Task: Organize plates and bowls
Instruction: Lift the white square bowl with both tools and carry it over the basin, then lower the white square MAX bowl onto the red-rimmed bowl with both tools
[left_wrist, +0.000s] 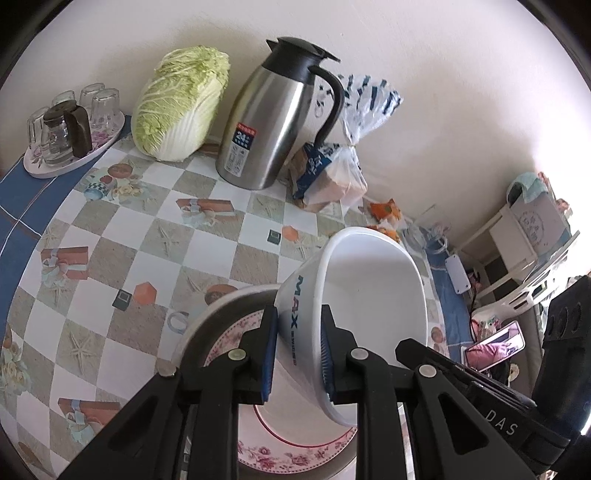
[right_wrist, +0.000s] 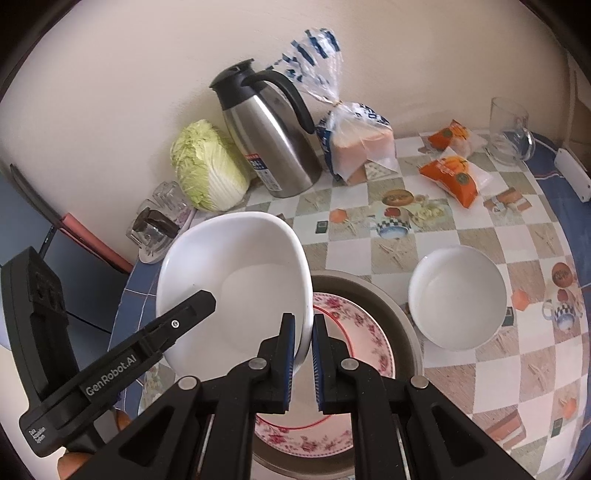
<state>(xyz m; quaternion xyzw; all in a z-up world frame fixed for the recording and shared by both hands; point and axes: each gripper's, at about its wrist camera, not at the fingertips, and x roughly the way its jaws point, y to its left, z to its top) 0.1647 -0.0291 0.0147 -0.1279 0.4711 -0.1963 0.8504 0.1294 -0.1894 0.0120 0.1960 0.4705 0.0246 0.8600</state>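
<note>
Slippage is the likely risk: both grippers pinch only the thin, glossy rim of one white bowl (right_wrist: 236, 280), held tilted above a floral plate (right_wrist: 362, 332) nested in a grey dish (left_wrist: 221, 306). The left gripper (left_wrist: 299, 354) clamps the rim's printed side; the right gripper (right_wrist: 303, 354), jaws narrow, grips the opposite edge. A second smooth round bowl (right_wrist: 458, 295) rests nearby on the checked tablecloth (right_wrist: 480, 369).

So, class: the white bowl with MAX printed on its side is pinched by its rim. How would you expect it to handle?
The MAX bowl probably stays rigid; its rim keeps its curve between both sets of fingers. Its glossy wall looks slippery, so a thin rim pinch could slide. It looks like ceramic, so it would likely chip if dropped onto the floral plate beneath.
</note>
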